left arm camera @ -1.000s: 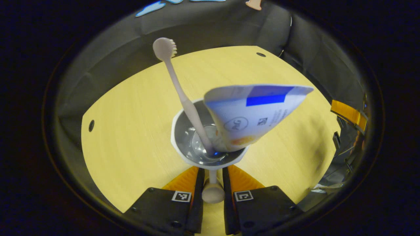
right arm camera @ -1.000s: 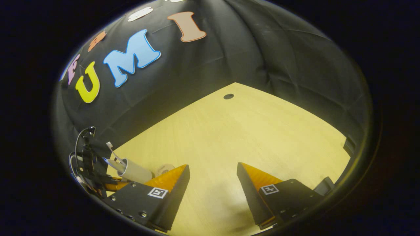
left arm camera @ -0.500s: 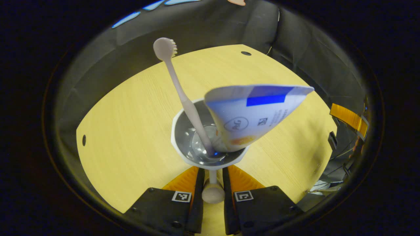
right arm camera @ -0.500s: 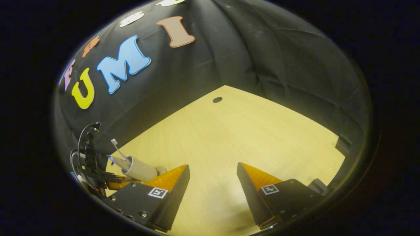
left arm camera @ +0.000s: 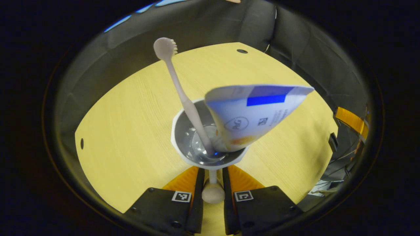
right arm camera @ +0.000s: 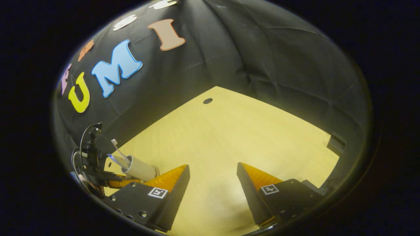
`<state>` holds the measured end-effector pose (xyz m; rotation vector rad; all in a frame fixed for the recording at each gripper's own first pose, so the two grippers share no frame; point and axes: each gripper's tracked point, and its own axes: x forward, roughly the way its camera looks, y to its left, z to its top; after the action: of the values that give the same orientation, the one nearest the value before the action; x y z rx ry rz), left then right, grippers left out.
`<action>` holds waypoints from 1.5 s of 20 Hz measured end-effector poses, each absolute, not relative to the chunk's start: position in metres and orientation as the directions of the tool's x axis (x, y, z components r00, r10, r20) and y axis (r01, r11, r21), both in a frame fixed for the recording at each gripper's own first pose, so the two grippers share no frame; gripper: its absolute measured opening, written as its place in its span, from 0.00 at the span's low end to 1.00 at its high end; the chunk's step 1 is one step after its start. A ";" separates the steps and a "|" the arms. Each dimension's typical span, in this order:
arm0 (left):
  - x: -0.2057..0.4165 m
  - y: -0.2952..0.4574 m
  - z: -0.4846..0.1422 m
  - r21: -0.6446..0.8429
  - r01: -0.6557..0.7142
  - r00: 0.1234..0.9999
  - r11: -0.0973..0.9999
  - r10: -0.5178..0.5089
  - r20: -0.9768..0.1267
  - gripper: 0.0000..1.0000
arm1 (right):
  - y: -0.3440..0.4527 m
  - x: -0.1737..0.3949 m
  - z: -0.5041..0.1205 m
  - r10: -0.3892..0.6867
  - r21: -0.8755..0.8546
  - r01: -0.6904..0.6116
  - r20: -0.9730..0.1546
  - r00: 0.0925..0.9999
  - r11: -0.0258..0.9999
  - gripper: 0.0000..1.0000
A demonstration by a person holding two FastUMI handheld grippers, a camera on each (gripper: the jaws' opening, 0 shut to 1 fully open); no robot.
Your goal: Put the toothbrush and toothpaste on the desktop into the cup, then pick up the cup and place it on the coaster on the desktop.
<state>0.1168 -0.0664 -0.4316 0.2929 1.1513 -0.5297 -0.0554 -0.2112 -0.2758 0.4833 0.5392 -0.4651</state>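
While left tool (left arm camera: 212, 183) clamps glossy cup (left arm camera: 183, 147) handle | right tool (right arm camera: 213, 170) apart | woodgrain desktop (right arm camera: 229, 131)

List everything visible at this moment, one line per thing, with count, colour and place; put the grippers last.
cup: one, white outside, grey inside, gripped by its handle, seen from above.
toothbrush: one, pale grey, standing in the cup, head up.
toothpaste: one tube, white and blue, leaning in the cup.
desktop: one, light wood, with small dark holes.
booth wall: black cloth, behind the desktop.
left gripper: one, closed on the cup's handle.
right gripper: one, fingers apart, holding nothing, over the desktop.
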 end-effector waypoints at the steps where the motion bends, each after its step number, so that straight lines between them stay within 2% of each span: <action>1: 0.116 -0.066 -0.431 -0.043 0.535 0.307 0.844 -0.242 -0.921 0.33 | -0.213 -0.056 -0.278 -0.287 0.309 0.533 -0.581 0.761 0.788 0.87; 5: 0.117 -0.066 -0.432 -0.029 0.532 0.319 0.846 -0.232 -0.919 0.33 | -0.216 -0.059 -0.280 -0.280 0.312 0.531 -0.586 0.761 0.788 0.87; 6: 0.117 -0.066 -0.433 -0.027 0.531 0.322 0.847 -0.231 -0.918 0.40 | -0.216 -0.059 -0.280 -0.278 0.313 0.529 -0.586 0.761 0.789 0.87; 7: 0.118 -0.067 -0.433 -0.024 0.530 0.325 0.848 -0.229 -0.918 0.35 | -0.215 -0.057 -0.281 -0.275 0.312 0.525 -0.586 0.763 0.791 0.87; 8: 0.118 -0.067 -0.432 -0.017 0.529 0.330 0.848 -0.224 -0.917 0.41 | -0.215 -0.055 -0.281 -0.271 0.312 0.521 -0.585 0.764 0.794 0.87; 9: 0.118 -0.067 -0.430 -0.009 0.526 0.336 0.850 -0.218 -0.916 0.36 | -0.214 -0.055 -0.280 -0.266 0.315 0.515 -0.583 0.768 0.797 0.87; 15: 0.105 -0.054 -0.411 0.008 0.504 0.374 0.864 -0.210 -0.903 0.36 | -0.204 -0.046 -0.275 -0.222 0.320 0.463 -0.570 0.791 0.827 0.87; 16: 0.102 -0.051 -0.403 0.007 0.507 0.383 0.862 -0.218 -0.898 0.43 | -0.202 -0.045 -0.273 -0.212 0.318 0.450 -0.568 0.795 0.835 0.87; 17: 0.099 -0.047 -0.397 0.017 0.507 0.395 0.862 -0.216 -0.893 0.37 | -0.199 -0.042 -0.273 -0.201 0.317 0.436 -0.567 0.799 0.842 0.87; 19: 0.095 -0.045 -0.392 0.025 0.489 0.412 0.872 -0.206 -0.887 0.39 | -0.193 -0.040 -0.270 -0.175 0.318 0.408 -0.565 0.807 0.856 0.87; 20: 0.092 -0.044 -0.390 0.027 0.473 0.427 0.881 -0.202 -0.881 0.45 | -0.189 -0.039 -0.268 -0.161 0.318 0.392 -0.563 0.811 0.863 0.87; 21: 0.091 -0.043 -0.388 0.028 0.454 0.443 0.890 -0.198 -0.875 0.45 | -0.185 -0.037 -0.265 -0.147 0.317 0.373 -0.557 0.817 0.872 0.87; 25: 0.078 -0.032 -0.351 0.034 0.371 0.551 0.928 -0.190 -0.813 0.45 | -0.167 -0.026 -0.242 -0.083 0.309 0.279 -0.522 0.849 0.909 0.87; 27: 0.078 -0.024 -0.321 0.069 0.317 0.636 0.946 -0.158 -0.755 0.38 | -0.157 -0.021 -0.224 -0.048 0.302 0.222 -0.491 0.870 0.927 0.87; 28: 0.079 -0.021 -0.304 0.078 0.283 0.680 0.956 -0.143 -0.719 0.44 | -0.152 -0.019 -0.213 -0.032 0.293 0.191 -0.472 0.881 0.937 0.87; 30: 0.076 -0.018 -0.265 0.083 0.208 0.768 0.975 -0.110 -0.631 0.44 | -0.141 -0.011 -0.190 -0.003 0.258 0.126 -0.430 0.903 0.958 0.87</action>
<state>0.0756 -0.0178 -0.2649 0.1511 0.6744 -0.1731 -0.0115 -0.1407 -0.1898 0.2863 0.4407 -0.0679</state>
